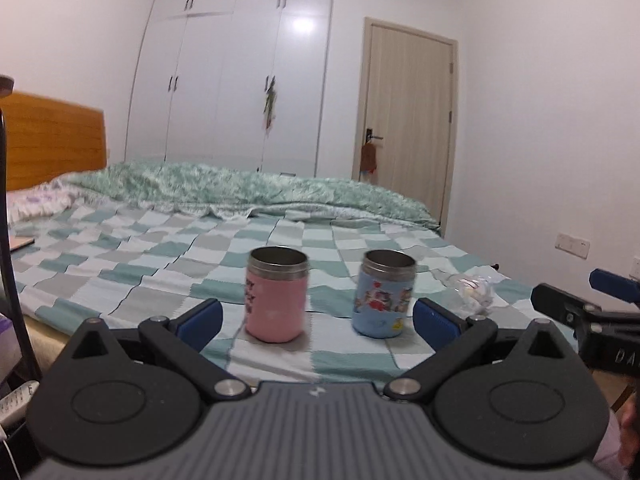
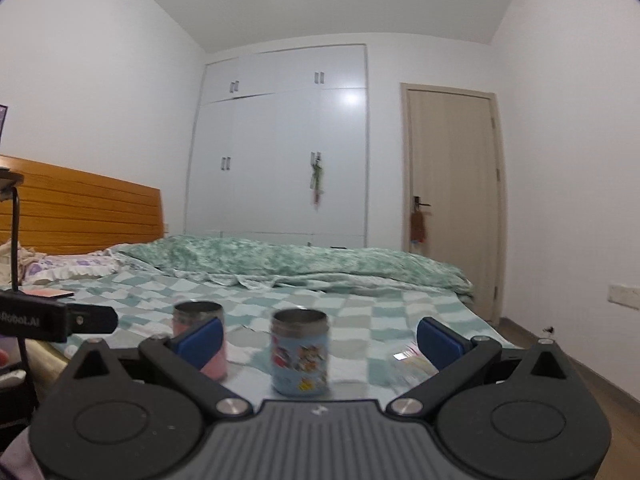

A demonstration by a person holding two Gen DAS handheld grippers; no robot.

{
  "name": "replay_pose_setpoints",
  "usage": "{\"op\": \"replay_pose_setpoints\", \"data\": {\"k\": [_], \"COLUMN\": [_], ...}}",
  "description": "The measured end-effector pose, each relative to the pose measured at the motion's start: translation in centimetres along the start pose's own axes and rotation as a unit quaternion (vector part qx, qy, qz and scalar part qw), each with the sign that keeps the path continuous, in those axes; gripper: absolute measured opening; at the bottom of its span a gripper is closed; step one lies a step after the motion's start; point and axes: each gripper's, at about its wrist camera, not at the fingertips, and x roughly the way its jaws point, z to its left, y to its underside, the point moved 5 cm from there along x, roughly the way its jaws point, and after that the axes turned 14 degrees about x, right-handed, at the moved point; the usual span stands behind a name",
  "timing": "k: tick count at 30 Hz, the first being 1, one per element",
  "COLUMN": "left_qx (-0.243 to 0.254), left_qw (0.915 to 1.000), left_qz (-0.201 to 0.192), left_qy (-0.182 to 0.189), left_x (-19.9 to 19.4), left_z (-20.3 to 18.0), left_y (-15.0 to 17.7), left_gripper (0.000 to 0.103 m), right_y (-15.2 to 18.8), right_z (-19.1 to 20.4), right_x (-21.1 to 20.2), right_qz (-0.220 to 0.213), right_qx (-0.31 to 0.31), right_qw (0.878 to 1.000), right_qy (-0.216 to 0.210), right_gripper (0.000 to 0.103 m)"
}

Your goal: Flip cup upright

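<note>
A pink cup and a blue cartoon-print cup stand upright, steel rims up, side by side on the checked bedsheet near the bed's front edge. My left gripper is open and empty, a little short of both cups. My right gripper is open and empty, with the blue cup between its fingers' lines and the pink cup partly hidden behind its left finger. The right gripper also shows at the right edge of the left wrist view.
A crumpled clear plastic wrapper lies on the sheet right of the blue cup. A green quilt is bunched across the bed's far side. An orange headboard stands at left. A black stand pole rises at the left edge.
</note>
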Motion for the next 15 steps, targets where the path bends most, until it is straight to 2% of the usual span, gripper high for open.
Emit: {"op": "replay_pose_setpoints", "data": {"k": [3,15], "left_qx": [0.026,0.005], "left_qw": [0.9995,0.9994], "left_qz": [-0.018,-0.028], "left_qy": [-0.009,-0.02], "left_x": [-0.5,-1.1], "left_z": [-1.4,-0.4], "left_y": [0.3,1.0], "left_gripper": [0.103,0.103], "right_y": [0.5,1.0], "right_z": [-1.5,-1.6], "right_x": [-0.4,-0.5], "right_qz": [0.012,0.015], "right_qx": [0.01,0.015], "right_qw": [1.0,1.0], "right_qy": [0.015,0.011], "right_gripper": [0.103,0.103]}}
